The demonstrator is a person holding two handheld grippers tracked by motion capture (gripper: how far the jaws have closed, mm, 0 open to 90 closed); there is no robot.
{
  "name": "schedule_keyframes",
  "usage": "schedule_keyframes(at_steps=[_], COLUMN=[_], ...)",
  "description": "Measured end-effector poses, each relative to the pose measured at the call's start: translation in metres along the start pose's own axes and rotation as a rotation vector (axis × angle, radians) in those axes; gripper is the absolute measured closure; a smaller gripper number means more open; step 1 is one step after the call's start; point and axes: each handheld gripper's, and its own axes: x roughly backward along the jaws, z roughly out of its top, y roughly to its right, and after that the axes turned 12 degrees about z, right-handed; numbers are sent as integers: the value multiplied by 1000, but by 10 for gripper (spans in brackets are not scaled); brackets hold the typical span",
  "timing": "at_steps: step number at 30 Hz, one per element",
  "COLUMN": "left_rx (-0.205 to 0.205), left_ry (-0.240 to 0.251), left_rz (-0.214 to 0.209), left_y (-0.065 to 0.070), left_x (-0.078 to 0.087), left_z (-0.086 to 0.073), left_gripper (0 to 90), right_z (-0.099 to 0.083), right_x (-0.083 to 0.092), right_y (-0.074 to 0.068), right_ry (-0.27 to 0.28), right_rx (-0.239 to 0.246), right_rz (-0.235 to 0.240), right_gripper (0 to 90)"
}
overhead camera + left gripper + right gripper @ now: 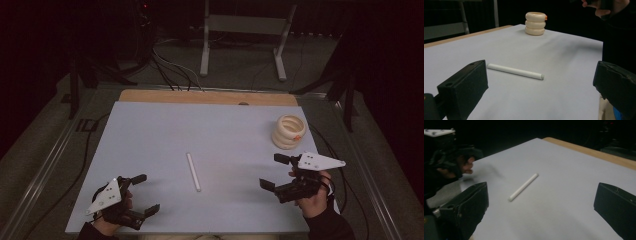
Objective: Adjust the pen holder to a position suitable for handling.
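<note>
A thin white rod (193, 171) lies flat near the middle of the pale table top (165, 130); it also shows in the left gripper view (515, 71) and the right gripper view (523, 186). A stack of three cream rings (288, 131) with an orange spot stands at the back right, upright (535, 23). My left gripper (145, 193) hovers at the front left, open and empty. My right gripper (274, 171) is at the front right, open and empty, just in front of the rings. Both point towards the rod with a clear gap.
A wooden strip (207, 97) edges the table's far side. Beyond it stand a metal frame (245, 35) and cables on the floor. The other hand with its gripper (449, 157) shows at the left of the right gripper view.
</note>
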Motion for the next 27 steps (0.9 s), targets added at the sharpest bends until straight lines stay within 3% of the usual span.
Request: schedule_keyframes(at_steps=[13,22,27], left_rx=[3,-4,-4], left_ry=[4,-2,0], left_rz=[0,-1,-1], left_y=[0,0,0], left_x=[1,0,1], left_z=[0,0,0], left_gripper=[2,2,2], right_z=[12,22,24], right_x=[7,16,20], right_y=[33,55,67], right_ry=[5,17,24], right_rx=[-38,-61,-88], right_rz=[-80,-162,-175], right_gripper=[0,0,0])
